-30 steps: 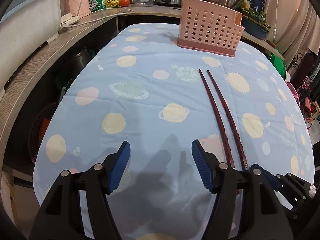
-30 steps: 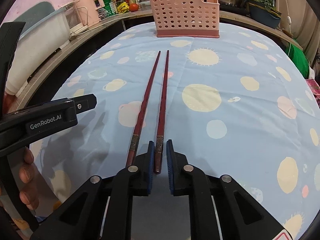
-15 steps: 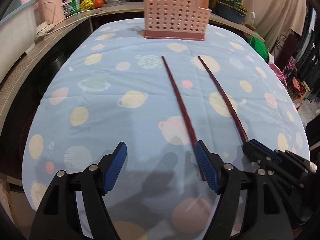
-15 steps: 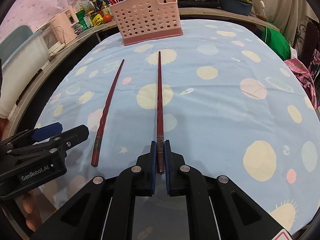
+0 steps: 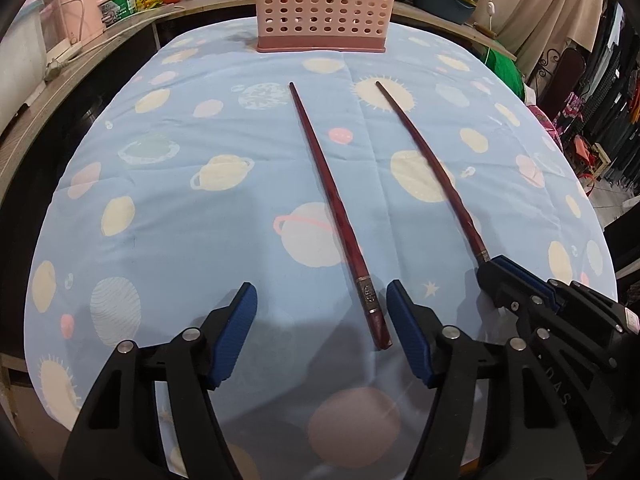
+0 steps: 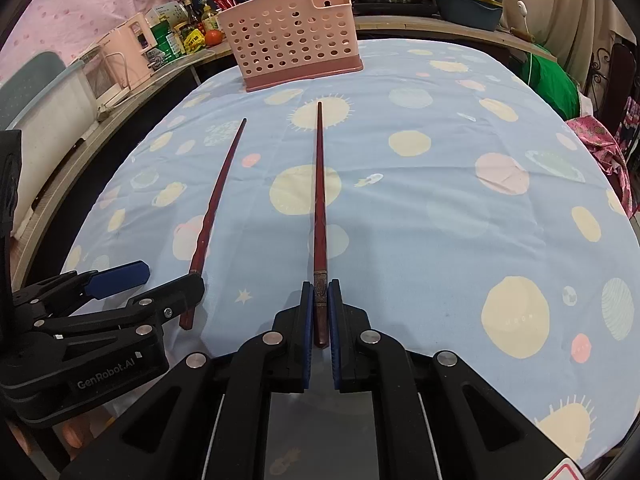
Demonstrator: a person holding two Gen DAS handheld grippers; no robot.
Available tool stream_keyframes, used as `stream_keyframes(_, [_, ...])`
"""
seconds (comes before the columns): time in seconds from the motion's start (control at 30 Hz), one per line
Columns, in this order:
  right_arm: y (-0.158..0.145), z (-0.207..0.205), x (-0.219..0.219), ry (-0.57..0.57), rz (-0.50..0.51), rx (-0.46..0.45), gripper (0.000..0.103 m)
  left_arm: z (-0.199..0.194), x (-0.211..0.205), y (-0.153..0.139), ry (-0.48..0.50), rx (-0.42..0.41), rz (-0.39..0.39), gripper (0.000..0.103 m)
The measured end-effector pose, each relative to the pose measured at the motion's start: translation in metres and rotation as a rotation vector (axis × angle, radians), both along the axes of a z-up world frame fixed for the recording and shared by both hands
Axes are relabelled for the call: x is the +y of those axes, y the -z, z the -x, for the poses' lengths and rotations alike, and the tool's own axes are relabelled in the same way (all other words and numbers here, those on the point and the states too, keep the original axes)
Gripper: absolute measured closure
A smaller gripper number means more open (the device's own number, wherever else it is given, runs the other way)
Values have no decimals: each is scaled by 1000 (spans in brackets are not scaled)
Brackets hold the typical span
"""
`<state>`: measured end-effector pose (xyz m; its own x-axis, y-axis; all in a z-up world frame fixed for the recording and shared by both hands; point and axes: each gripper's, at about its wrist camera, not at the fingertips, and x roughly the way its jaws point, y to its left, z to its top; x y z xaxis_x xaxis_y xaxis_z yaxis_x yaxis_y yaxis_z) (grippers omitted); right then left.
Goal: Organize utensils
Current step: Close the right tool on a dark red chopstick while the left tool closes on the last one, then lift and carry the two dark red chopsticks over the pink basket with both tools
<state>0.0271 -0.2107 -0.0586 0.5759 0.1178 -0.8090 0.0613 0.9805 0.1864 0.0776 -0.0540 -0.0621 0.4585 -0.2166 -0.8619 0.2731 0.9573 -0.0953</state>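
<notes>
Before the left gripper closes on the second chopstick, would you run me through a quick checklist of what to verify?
1. Right gripper clamped on its chopstick: ok, both pads press the thick end.
2. Left gripper wide enough: ok; its jaws have just been closing a little, and neither pad presses yet.
3. Loose chopstick between the left pads: ok, though its thick end lies close to the right-hand pad, off centre.
4. The two chopsticks apart: ok, a clear gap of tablecloth between them.
5. Pink holder upright and unobstructed: ok.
6. Room inside the holder: cannot tell.
</notes>
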Motion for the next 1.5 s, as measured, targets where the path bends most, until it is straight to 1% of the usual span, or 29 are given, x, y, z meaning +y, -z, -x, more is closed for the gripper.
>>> stream_keyframes(0.1, [0,0,1,1,-1,0,96,1,1,-1,8,-1,5,50])
stream_keyframes(0.17, [0,0,1,0,-1,1,96,2,0,-2,16,-1,6,60])
stream_keyframes(0.23, [0,0,1,-1,-1,1,96,3,0,-2,27,5,11,66])
stream_keyframes(0.27, [0,1,1,-2,-2,1,96,3,-1,-2,33,9,16,71])
stream_keyframes(0.3, [0,1,1,-2,-2,1,96,4,-1,-3,38,14,23,74])
stream_keyframes(0.37, [-1,2,2,-4,-3,1,96,4,-1,-3,46,23,30,86])
stream_keyframes(0.43, [-1,3,3,-5,-3,0,96,4,-1,-3,50,31,39,93])
stream_keyframes(0.67, [-12,8,7,-17,-9,-18,96,7,0,-7,49,30,54,96])
stream_keyframes(0.87, [-35,9,10,-30,-20,-59,96,5,6,-27,32,1,81,96])
stream_keyframes(1.07, [-69,4,9,-36,-34,-112,96,2,15,-63,5,-55,132,96])
stream_keyframes(1.23, [-100,-4,6,-39,-55,-175,96,-6,24,-99,-16,-125,173,96])
stream_keyframes(1.5, [-150,-28,-3,-29,-72,-290,96,-31,30,-153,-40,-231,208,96])
